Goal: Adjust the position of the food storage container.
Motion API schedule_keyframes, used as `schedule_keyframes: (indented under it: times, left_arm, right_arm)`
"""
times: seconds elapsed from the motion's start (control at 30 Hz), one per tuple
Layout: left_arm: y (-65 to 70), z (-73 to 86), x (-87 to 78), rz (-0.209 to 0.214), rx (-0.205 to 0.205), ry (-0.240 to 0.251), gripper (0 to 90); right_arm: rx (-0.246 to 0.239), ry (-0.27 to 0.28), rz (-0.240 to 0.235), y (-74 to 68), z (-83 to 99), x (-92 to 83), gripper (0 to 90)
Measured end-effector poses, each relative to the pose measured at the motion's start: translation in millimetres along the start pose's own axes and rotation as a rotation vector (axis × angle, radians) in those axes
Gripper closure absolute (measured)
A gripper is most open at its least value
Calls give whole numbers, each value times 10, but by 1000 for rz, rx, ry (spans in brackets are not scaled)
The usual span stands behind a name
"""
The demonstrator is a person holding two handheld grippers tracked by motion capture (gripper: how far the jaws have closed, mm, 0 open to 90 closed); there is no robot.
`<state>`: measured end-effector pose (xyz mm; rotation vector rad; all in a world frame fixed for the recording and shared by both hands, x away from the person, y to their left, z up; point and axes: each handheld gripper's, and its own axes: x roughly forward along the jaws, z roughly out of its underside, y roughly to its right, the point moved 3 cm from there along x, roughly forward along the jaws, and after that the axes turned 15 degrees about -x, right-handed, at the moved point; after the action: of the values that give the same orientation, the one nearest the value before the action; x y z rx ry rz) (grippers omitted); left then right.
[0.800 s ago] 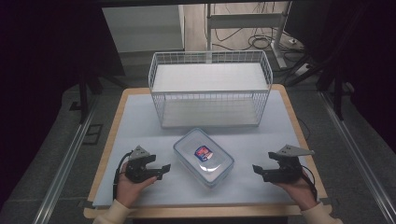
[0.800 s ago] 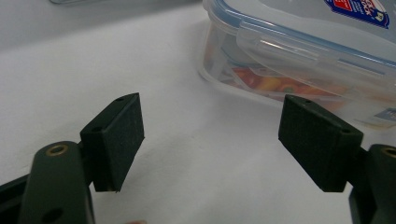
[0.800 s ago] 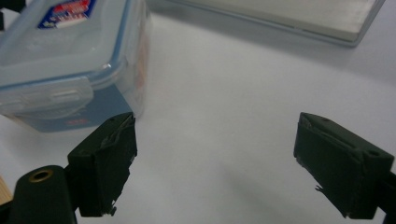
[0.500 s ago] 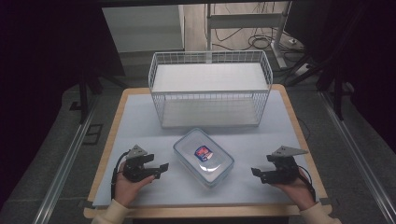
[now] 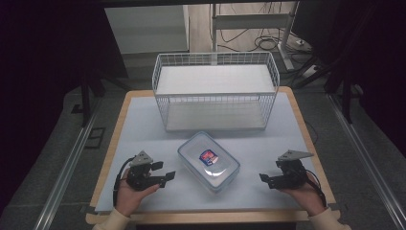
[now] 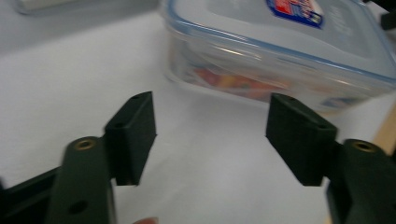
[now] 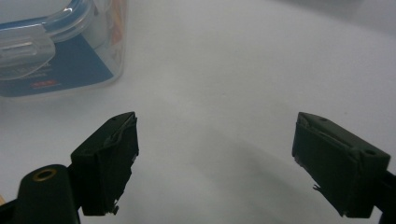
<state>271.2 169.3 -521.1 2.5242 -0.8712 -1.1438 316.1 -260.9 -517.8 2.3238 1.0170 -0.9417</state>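
Container (image 5: 209, 161), clear plastic with a blue-rimmed lid and a label, lies on the table (image 5: 143, 120) just in front of the wire basket (image 5: 215, 91). Left gripper (image 5: 163, 173) and right gripper (image 5: 266, 179) flank the container, jaws spread, gripping nothing.

Overhead forward-down; both jaw cameras low, close (shared: container (image 5: 208, 161))
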Motion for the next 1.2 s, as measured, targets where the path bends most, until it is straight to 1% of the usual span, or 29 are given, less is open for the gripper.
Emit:
schedule_keyframes:
  times: [0.03, 0.07, 0.13, 0.17, 0.2, 0.23, 0.33, 0.37, 0.4, 0.43, 0.47, 0.5, 0.53, 0.57, 0.6, 0.63, 0.67, 0.77, 0.83, 0.87, 0.97, 1.03, 1.07, 1.1, 1.13, 1.2]
  left_arm:
    - [0, 0, 0, 0, 0, 0, 377]
    - [57, 36, 3, 12, 12, -18, 417]
    - [122, 74, 10, 50, 26, -43, 518]
    - [122, 74, 10, 50, 26, -43, 571]
    - [167, 97, 20, 69, 40, -59, 571]
    - [230, 124, 48, 85, 68, -82, 665]
    - [343, 155, 108, 123, 101, -114, 773]
    - [343, 155, 108, 123, 101, -114, 811]
    - [416, 173, 163, 144, 120, -137, 842]
    - [416, 173, 163, 144, 120, -137, 853]
    - [485, 185, 220, 156, 139, -156, 860]
    - [485, 185, 220, 156, 139, -156, 862]
    - [544, 183, 268, 166, 160, -170, 866]
    - [544, 183, 268, 166, 160, -170, 871]
    - [606, 180, 320, 179, 170, -176, 877]
    - [606, 180, 320, 179, 170, -176, 879]
    - [663, 174, 376, 185, 182, -185, 881]
    - [742, 169, 468, 188, 204, -200, 887]
    - [769, 170, 496, 190, 208, -203, 888]
    - [818, 174, 544, 192, 218, -211, 889]
    - [879, 183, 607, 195, 231, -220, 892]
    - [896, 183, 624, 194, 237, -223, 893]
    - [925, 187, 655, 184, 246, -227, 898]
    - [925, 187, 655, 184, 246, -227, 898]
    - [947, 192, 691, 189, 252, -236, 898]
    - [965, 177, 710, 191, 251, -229, 898]
  right_arm:
    - [-1, 3, 0, 4, -1, -1, 145]
    - [0, 4, 0, 5, -1, -3, 145]
    - [1, 5, -1, 6, 1, -1, 145]
    - [1, 5, -1, 6, 1, -1, 145]
    - [2, 5, -2, 5, 1, 2, 145]
    - [6, 2, -5, 1, 1, 5, 145]
    - [6, 4, -7, -2, -2, 5, 145]
    - [6, 4, -7, -2, -2, 5, 145]
    - [5, 9, -9, 0, -5, 4, 145]
    - [5, 9, -9, 0, -5, 4, 145]
    - [10, 15, -12, 1, -10, 1, 145]
    - [10, 15, -12, 1, -10, 1, 145]
    - [15, 16, -15, 0, -12, 0, 145]
    - [15, 16, -15, 0, -12, 0, 145]
    - [15, 16, -16, 1, -12, 2, 145]
    - [16, 16, -17, 1, -12, 2, 145]
    - [17, 16, -17, 1, -12, 3, 145]
    - [17, 17, -19, 2, -14, 2, 146]
    - [18, 18, -21, 2, -14, 1, 145]
    - [18, 18, -21, 3, -14, 1, 145]
    - [21, 18, -22, 7, -11, 3, 146]
    - [21, 18, -22, 6, -12, 4, 146]
    - [20, 18, -26, 4, -14, 0, 146]
    - [19, 18, -26, 3, -15, 0, 146]
    - [19, 19, -27, 3, -16, 0, 146]
    - [20, 19, -27, 3, -16, 0, 146]
